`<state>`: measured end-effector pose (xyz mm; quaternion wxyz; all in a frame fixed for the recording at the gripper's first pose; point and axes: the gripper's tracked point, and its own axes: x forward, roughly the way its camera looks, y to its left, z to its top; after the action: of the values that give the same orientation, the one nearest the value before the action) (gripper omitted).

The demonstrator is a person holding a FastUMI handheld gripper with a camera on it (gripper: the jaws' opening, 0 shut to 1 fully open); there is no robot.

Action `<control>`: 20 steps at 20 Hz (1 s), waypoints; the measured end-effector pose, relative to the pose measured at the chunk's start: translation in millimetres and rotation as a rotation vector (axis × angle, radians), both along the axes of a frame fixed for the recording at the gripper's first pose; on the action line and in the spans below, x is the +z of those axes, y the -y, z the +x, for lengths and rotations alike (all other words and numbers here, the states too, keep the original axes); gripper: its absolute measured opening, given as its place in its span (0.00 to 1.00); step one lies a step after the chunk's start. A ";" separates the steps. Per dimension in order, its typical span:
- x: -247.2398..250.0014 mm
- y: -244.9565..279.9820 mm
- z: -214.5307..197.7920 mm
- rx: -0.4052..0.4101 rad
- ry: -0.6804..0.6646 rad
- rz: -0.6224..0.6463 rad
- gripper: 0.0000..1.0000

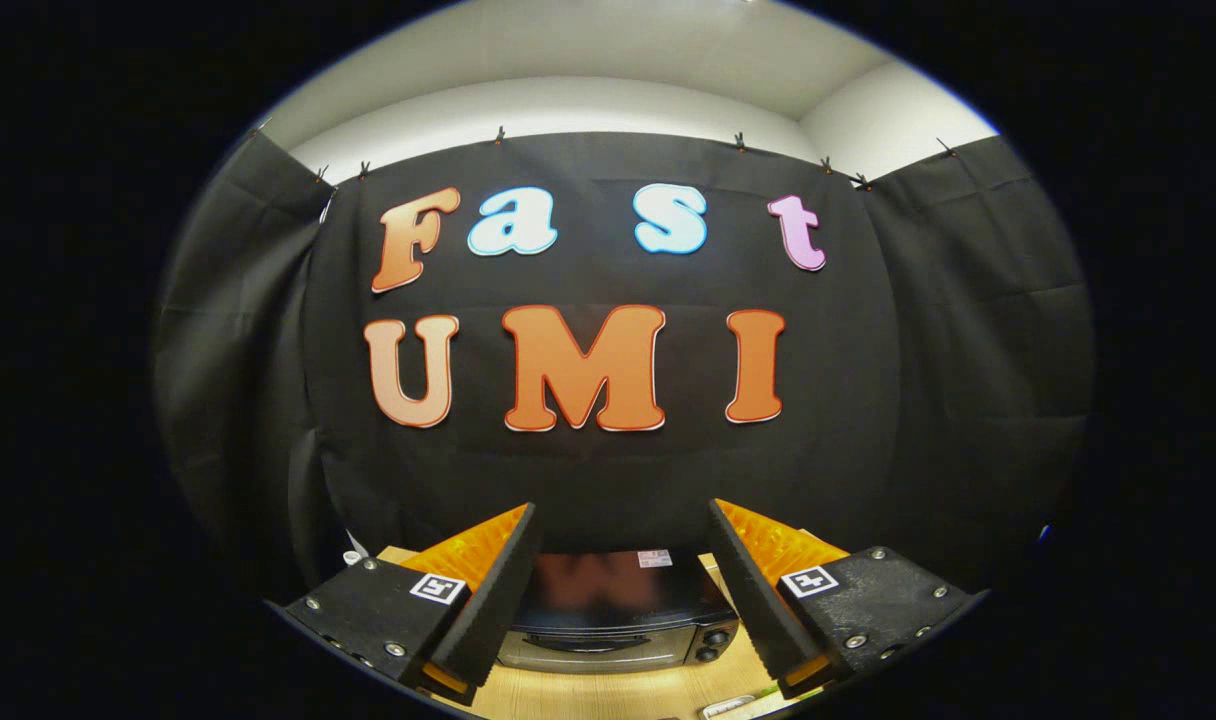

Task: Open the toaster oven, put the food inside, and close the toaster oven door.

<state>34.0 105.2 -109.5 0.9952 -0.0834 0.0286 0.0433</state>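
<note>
Two fingers of the hand-held gripper (623, 590) are held apart, grasping nothing, with the oven (618, 620) at 12 o'clock between them on the desk (608, 690). Its door handle could be missed, as the approach is high and far.

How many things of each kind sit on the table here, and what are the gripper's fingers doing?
Toaster oven: 1, door closed, on the wooden table, seen between and beyond the fingers.
Knobs on its front: 2.
Small pale item near the table's front edge, too cut off to identify: 1.
Gripper: 1, fingers open, holding nothing.
Total: 5.
</note>
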 end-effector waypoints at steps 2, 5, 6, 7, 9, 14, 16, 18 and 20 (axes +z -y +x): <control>-20.7 -6.7 11.0 0.009 -0.026 -0.002 0.99; -55.6 -10.3 30.9 -0.002 -0.073 -0.012 0.99; -67.3 -11.5 37.2 -0.009 -0.089 -0.018 0.99; -78.1 -13.9 42.9 -0.010 -0.110 -0.021 0.99; -96.1 -17.0 53.5 -0.002 -0.129 -0.038 0.99; -142.5 -17.4 76.4 -0.023 -0.183 -0.071 0.99; -165.5 -9.9 85.0 -0.057 -0.220 -0.086 0.99; -191.4 -2.6 92.2 -0.084 -0.274 -0.098 0.99; -214.9 3.1 98.1 -0.109 -0.334 -0.110 0.99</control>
<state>132.1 102.1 -324.4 0.9714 -0.1278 0.2001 0.0007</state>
